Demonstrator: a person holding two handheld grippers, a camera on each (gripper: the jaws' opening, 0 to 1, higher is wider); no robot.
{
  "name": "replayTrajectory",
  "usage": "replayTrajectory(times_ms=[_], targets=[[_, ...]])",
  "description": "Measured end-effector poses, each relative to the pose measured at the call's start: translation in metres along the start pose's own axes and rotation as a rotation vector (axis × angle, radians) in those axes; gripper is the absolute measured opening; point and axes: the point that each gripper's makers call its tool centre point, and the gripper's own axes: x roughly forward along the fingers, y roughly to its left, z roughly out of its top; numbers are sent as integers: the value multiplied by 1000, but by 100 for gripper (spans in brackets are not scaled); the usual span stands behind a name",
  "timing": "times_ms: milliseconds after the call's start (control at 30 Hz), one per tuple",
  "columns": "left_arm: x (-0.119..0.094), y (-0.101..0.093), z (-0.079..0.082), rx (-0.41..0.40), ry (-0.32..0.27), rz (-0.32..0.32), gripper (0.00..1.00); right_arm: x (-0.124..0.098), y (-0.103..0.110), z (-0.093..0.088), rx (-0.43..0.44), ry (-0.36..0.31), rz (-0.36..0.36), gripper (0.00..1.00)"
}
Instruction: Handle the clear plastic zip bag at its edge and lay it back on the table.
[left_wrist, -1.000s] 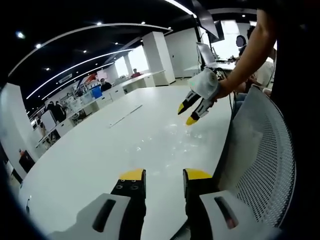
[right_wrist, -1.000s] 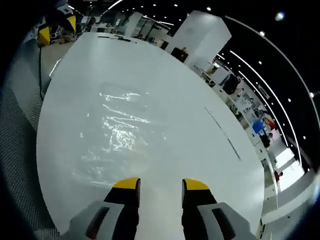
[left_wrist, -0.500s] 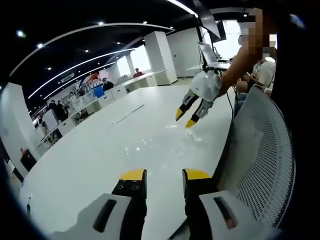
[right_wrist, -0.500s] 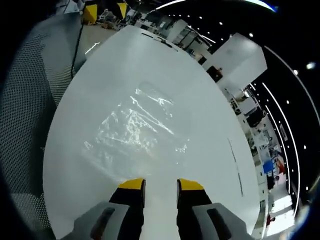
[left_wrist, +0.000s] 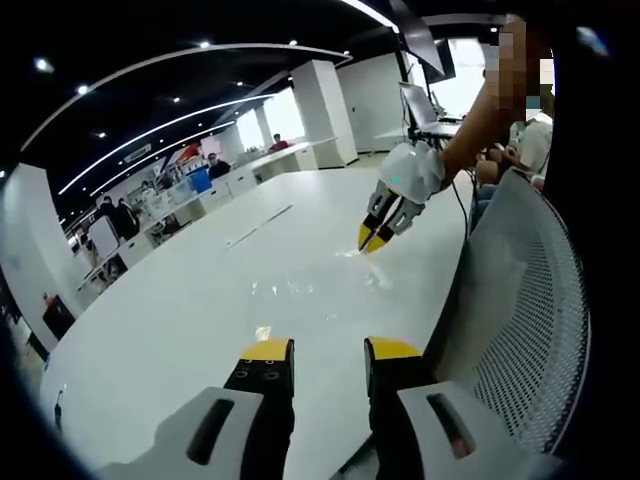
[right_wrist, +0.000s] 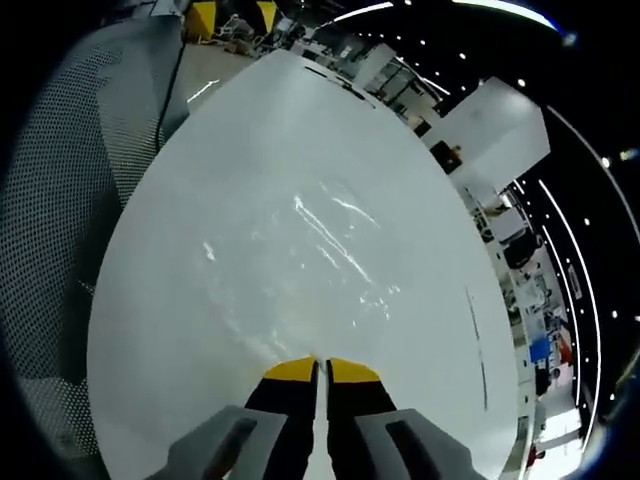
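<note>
And there it goes: the right gripper (right_wrist: 320, 372), gaping a second ago, has come down and snapped its yellow tips nearly together right at the near edge of the clear plastic zip bag (right_wrist: 300, 260), which lies flat on the white table (right_wrist: 160, 330) spreading straight ahead of those jaws. Whether film is truly pinched between them is too fine to tell, but it looks like the edge grab, with the lift and lay-back next. The left gripper (left_wrist: 328, 352) hangs back with jaws parted and empty, the bag (left_wrist: 320, 285) glinting well ahead of it.
</note>
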Motion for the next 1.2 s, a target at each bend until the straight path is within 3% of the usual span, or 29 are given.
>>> replayTrajectory(times_ms=[333,500,833,1200], targets=[[0,-1,0,1,5,1,25,5,6,2,124,28,32,0],[1,-1,1,4,7,-4,25,7,8,-2,235,57,32,0],[2,2,2,6,5,-8,25,5,2,-6,390,80,-8,0],[4,4,0,5,8,-11,25,5,-8,-23,599,103,-61,0]])
